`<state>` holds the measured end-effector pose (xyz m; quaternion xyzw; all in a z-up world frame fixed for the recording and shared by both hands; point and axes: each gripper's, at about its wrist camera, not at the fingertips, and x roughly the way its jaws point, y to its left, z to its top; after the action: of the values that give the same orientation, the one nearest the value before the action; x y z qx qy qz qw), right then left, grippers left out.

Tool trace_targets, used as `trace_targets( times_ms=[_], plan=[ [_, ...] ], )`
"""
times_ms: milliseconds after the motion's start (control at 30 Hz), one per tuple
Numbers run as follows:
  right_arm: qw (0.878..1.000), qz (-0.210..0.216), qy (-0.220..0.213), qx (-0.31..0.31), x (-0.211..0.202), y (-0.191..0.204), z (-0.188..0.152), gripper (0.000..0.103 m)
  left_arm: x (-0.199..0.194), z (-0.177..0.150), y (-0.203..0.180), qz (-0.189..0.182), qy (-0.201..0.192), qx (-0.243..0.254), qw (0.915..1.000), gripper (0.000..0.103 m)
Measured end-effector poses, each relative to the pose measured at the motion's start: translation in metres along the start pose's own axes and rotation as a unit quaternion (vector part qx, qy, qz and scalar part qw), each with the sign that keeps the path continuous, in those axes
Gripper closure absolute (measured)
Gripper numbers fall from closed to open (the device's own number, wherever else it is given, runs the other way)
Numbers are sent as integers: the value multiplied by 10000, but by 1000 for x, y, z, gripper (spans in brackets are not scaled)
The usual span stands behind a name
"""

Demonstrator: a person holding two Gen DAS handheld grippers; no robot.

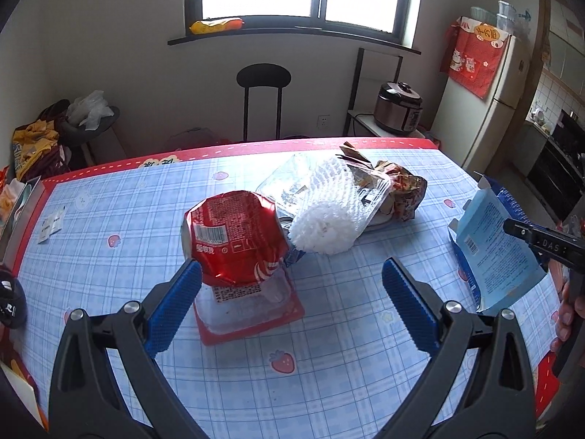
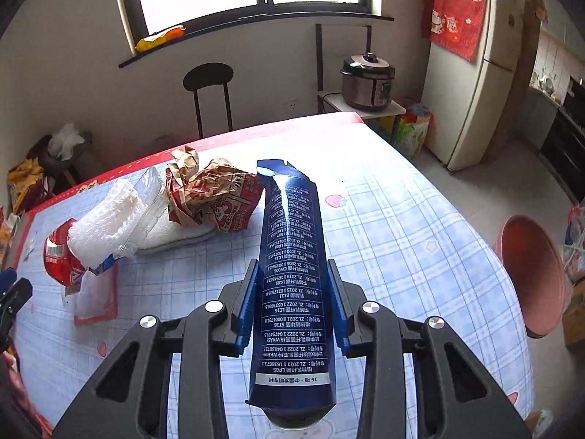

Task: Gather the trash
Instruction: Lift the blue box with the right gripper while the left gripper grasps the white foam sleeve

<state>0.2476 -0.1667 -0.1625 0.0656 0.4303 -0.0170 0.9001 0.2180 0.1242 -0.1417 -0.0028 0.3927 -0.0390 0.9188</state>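
On the checked blue tabletop (image 1: 256, 384) with the strawberry print there's a decent pile of trash. From the left wrist view, the left gripper (image 1: 292, 303) hangs over the cloth with its blue fingers (image 1: 175, 307) spread wide and nothing between them. Just past its left finger sits a crumpled red wrapper (image 1: 230, 234) lying on top of a clear plastic tray (image 1: 252, 307) with a red rim. Behind that there's a white foam net (image 1: 325, 216) draped over a clear clamshell box (image 1: 289, 179), and a scrunched brown and red paper bag (image 1: 402, 186) further back to the right.

Over on the right side, the right gripper (image 2: 292, 303) has its fingers clamped onto the sides of a dark blue carton (image 2: 292, 274), a long opened box covered in white print, held up off the tabletop and pointing away from the camera. You can see the same carton at the right edge of the left view, pale blue inside, with a bit of the person's hand (image 1: 570, 311) on the handle. A white slipper (image 2: 175, 234) peeks out under the paper bag in the right view.
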Motion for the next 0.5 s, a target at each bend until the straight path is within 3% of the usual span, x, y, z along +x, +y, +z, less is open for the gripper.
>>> trace_targets(
  times_ms=[300,433,500],
  plan=[
    [9995,289,116,-92,-5,-12,-13,68,27,26,-7,-378,288,-123,9988,9],
    [9993,353,97,-104,-7,-16,-14,68,43,39,-25,-324,400,309,9982,11],
    [9992,387,110,-68,-7,-18,-13,68,57,43,-37,-170,500,645,9965,17]
  ],
)
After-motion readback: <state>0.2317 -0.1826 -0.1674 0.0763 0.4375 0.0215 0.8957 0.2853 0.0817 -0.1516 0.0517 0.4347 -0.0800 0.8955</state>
